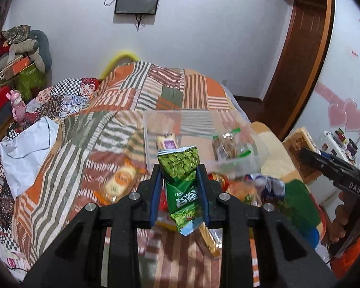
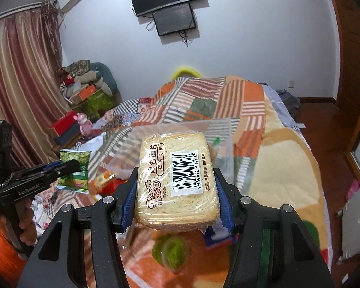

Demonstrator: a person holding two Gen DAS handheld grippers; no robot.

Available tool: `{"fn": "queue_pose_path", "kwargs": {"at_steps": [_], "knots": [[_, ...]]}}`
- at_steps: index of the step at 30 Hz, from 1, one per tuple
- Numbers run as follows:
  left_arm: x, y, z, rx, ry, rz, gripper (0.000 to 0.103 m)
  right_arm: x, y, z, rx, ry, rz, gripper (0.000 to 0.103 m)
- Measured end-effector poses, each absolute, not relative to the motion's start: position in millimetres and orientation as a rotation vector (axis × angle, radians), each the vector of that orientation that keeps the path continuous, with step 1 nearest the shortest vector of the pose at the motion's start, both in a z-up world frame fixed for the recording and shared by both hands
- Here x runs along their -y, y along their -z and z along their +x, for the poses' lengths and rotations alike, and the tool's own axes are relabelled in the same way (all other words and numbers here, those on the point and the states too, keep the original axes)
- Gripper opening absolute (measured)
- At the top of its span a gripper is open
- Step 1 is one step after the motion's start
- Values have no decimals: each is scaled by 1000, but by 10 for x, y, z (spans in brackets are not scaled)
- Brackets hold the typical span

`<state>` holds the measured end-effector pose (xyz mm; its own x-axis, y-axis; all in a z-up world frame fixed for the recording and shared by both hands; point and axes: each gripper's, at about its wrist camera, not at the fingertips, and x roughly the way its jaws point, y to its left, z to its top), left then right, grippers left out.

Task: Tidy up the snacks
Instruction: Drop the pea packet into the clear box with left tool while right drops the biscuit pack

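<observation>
Left wrist view: the left gripper (image 1: pixel 180 180) is holding a green packet (image 1: pixel 183 182) between its blue pads (image 1: pixel 156 192). Its jaws are standing narrow and are pinching the packet at mid-height; the crumpled upper end is sticking up above the fingertips and the lower end is hanging below them. The packet is hanging clear above the bed (image 1: pixel 108 110), which is covered by a patchwork quilt.

Right wrist view: the right gripper (image 2: pixel 177 187) is clamping a bread pack (image 2: pixel 176 180) from both sides, barcode label facing up. Its jaws are standing moderately apart, at the width of the pack. The pack is filling the gap between the pads and is reaching forward past the fingertips, above the bed.

A clear box (image 1: pixel 160 129) is lying on the quilt beyond both grippers. More snacks (image 1: pixel 122 180) are lying on the bed beneath the grippers, but blur is making most of them hard to identify. A round green item (image 2: pixel 171 252) under the right gripper is too smeared to name. The contents of the box are also hard to make out. Each gripper is showing at the edge of the other's view, partly cut off, with a hand (image 1: pixel 343 216) in an orange sleeve behind it.
</observation>
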<state>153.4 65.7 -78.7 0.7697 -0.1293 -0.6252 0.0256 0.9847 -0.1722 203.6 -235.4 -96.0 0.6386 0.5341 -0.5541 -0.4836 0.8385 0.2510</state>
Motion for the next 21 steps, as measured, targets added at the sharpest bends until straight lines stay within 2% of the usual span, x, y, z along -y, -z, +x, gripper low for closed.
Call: {"fn": "queue_pose_path", "kwargs": {"at_steps": [10, 21], "knots": [[-723, 722, 2001, -655, 62, -154, 28, 2061, 965, 2357, -654, -616, 87, 53], [-695, 1034, 2523, -731, 51, -131, 28, 1772, 1148, 2774, -744, -625, 35, 53]]}}
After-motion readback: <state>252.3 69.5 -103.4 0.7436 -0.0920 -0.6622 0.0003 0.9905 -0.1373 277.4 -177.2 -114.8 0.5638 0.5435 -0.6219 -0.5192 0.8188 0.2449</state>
